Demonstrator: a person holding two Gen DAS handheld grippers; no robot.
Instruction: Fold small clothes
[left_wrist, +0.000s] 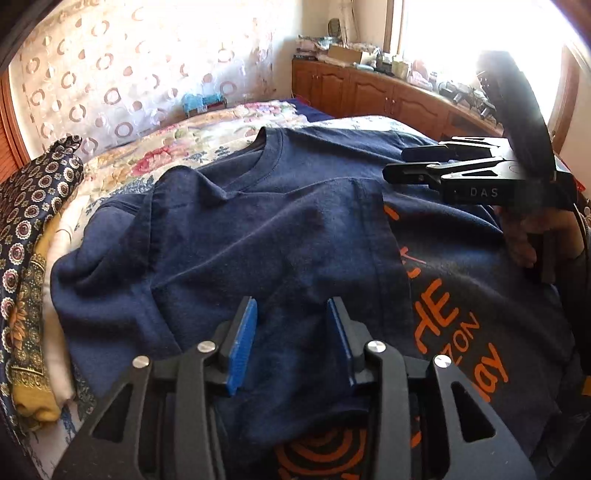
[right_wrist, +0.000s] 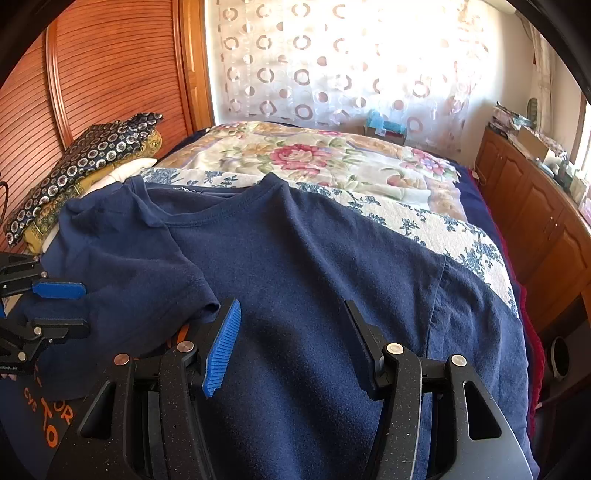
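Note:
A navy T-shirt (left_wrist: 280, 229) with orange print lies on the bed, collar away from me; it also shows in the right wrist view (right_wrist: 314, 266). Its left side and sleeve are folded inward over the chest, partly covering the print. My left gripper (left_wrist: 291, 343) is open and empty, just above the folded part. My right gripper (right_wrist: 291, 347) is open and empty, above the shirt's unfolded right half. The right gripper also shows in the left wrist view (left_wrist: 402, 164), and the left gripper shows in the right wrist view (right_wrist: 79, 308).
The floral bedspread (right_wrist: 332, 158) lies under the shirt. A pile of patterned folded cloths (right_wrist: 88, 162) sits at the bed's left, by a wooden slatted wall. Wooden cabinets (right_wrist: 535, 206) with clutter run along the right. A curtain hangs behind.

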